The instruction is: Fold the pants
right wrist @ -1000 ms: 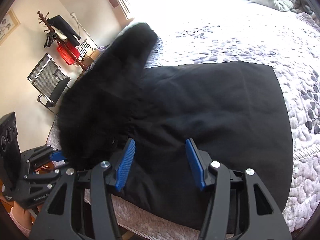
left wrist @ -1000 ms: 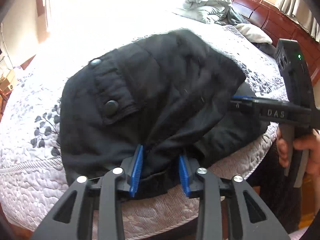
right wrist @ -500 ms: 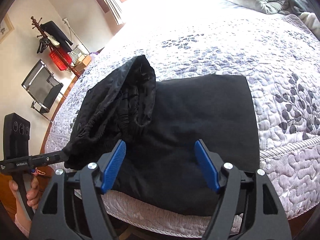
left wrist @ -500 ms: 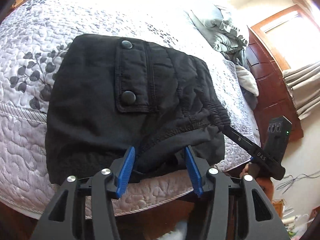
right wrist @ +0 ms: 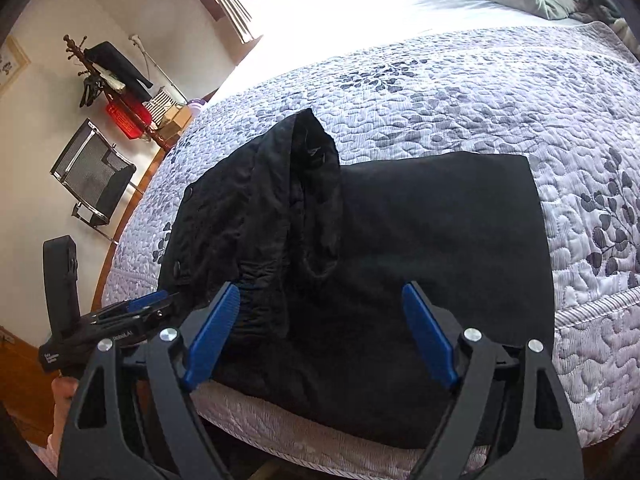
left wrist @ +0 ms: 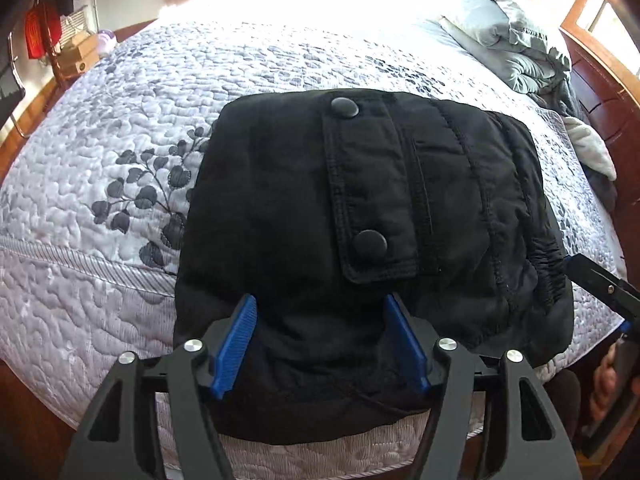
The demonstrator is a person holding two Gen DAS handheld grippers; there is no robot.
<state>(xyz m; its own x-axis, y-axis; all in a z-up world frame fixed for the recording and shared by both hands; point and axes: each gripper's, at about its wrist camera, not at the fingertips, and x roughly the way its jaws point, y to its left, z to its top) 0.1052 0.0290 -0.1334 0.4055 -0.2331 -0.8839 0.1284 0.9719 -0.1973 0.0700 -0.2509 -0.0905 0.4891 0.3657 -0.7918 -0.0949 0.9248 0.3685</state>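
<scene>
Black pants (left wrist: 280,208) lie folded in a thick pile at the near edge of the bed, a pocket flap (left wrist: 372,200) with two snaps on top. My left gripper (left wrist: 319,304) hovers over the pile's near edge. Its jaws are opening and its blue pads stand clear of the cloth between them. In the right wrist view the pants (right wrist: 440,232) show a rumpled ridge (right wrist: 312,184) standing up along the left half. My right gripper (right wrist: 320,292) is over the near edge too, jaws opening, pads off the fabric. Each gripper shows in the other's view: the right gripper (left wrist: 600,284) and the left gripper (right wrist: 136,306).
The bed carries a grey quilted cover (left wrist: 120,152) with a leaf print. A crumpled grey blanket (left wrist: 512,48) lies at the far right by a wooden headboard (left wrist: 600,72). A coat stand (right wrist: 108,76) and a mesh chair (right wrist: 92,172) stand by the left wall.
Both grippers have let go of the cloth and spread their jaws. The lifted part of the pants has come down onto the pile. The left gripper has moved and rolled to face the pile squarely.
</scene>
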